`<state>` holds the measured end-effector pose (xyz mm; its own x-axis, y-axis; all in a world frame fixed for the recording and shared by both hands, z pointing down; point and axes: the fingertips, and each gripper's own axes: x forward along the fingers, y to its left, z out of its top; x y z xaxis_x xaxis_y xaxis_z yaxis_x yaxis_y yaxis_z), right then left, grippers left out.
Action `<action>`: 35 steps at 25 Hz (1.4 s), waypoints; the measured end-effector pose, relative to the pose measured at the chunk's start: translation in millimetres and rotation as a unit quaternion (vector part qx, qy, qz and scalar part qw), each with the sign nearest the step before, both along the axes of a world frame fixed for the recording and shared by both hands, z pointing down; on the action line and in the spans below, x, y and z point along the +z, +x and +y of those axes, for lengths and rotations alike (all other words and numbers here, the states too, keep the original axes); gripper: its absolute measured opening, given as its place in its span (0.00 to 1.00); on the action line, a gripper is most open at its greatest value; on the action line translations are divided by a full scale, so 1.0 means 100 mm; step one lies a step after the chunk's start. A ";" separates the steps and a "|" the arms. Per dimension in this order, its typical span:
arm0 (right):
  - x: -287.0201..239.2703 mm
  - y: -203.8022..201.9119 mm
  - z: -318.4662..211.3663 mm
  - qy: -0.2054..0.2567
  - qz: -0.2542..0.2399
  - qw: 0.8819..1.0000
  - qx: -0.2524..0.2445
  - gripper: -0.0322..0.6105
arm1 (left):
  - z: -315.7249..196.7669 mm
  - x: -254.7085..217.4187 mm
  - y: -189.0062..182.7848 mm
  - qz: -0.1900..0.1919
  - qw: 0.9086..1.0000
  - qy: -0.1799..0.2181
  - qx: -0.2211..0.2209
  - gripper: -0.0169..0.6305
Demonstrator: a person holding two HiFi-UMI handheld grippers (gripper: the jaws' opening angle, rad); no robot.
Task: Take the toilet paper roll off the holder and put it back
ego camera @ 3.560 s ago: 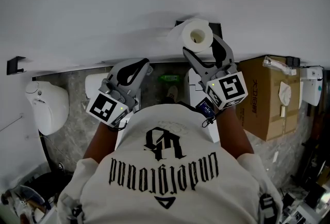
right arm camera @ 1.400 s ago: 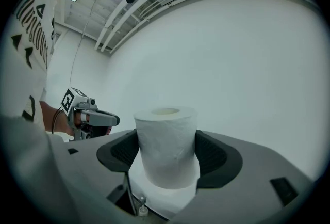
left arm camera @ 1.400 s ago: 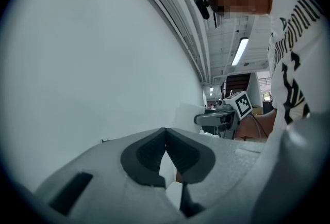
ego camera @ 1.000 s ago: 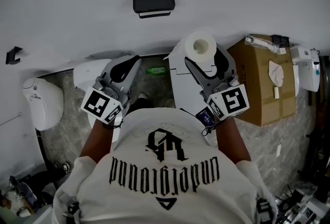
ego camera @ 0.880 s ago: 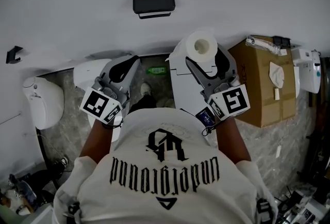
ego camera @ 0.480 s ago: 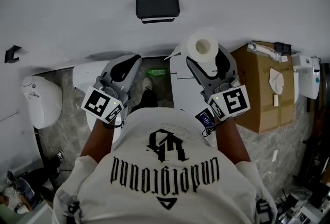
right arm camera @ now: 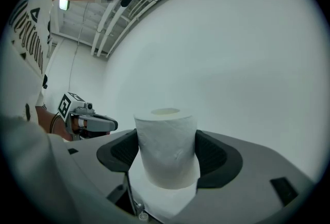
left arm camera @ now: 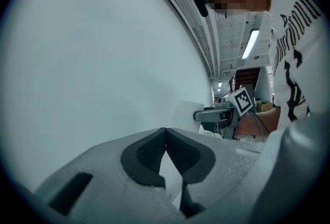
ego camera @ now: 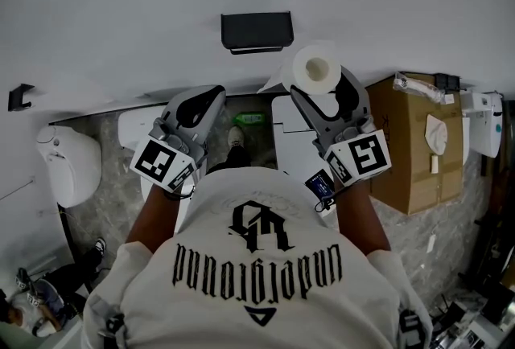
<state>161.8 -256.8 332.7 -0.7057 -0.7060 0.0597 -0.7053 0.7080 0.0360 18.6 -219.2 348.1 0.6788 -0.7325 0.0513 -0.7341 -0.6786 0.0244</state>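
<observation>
My right gripper [ego camera: 319,88] is shut on the white toilet paper roll [ego camera: 315,69], held up in front of the white wall. Up close the roll [right arm camera: 167,146] stands upright between the two dark pads [right arm camera: 213,155], a loose sheet hanging below it. The black holder [ego camera: 257,30] is fixed to the wall, up and to the left of the roll, with nothing on it. Lower left, my left gripper [ego camera: 203,98] is shut and holds nothing; its pads [left arm camera: 149,154] meet at the tips in the left gripper view.
A white toilet [ego camera: 294,145] sits below the roll, a cardboard box [ego camera: 418,145] to its right. A white urinal [ego camera: 72,164] hangs at the left, and a small black hook [ego camera: 18,95] is on the wall. A green bottle [ego camera: 250,120] lies on the floor.
The roll came off the holder earlier and stays clamped in my right gripper. Over the last second the holder has slid lower in view and nearer the roll; the left gripper stays shut.
</observation>
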 end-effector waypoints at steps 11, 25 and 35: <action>0.17 -0.36 -0.58 -0.019 -0.005 1.000 0.002 0.55 | -0.51 0.15 -0.29 -0.006 1.000 -0.023 0.010 0.05; 0.34 -0.61 -1.22 -0.033 0.006 0.999 0.010 0.55 | -1.02 0.30 -0.52 -0.017 0.998 -0.057 0.026 0.05; 0.59 -0.67 -1.43 -0.051 0.020 0.998 0.016 0.55 | -1.23 0.42 -0.60 -0.014 0.998 -0.060 0.027 0.05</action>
<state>94.4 -399.5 392.2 -0.6781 -0.7172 0.1603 -0.7275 0.6861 -0.0075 -41.6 -342.5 390.1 0.7145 -0.6821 0.1554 -0.6978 -0.7109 0.0880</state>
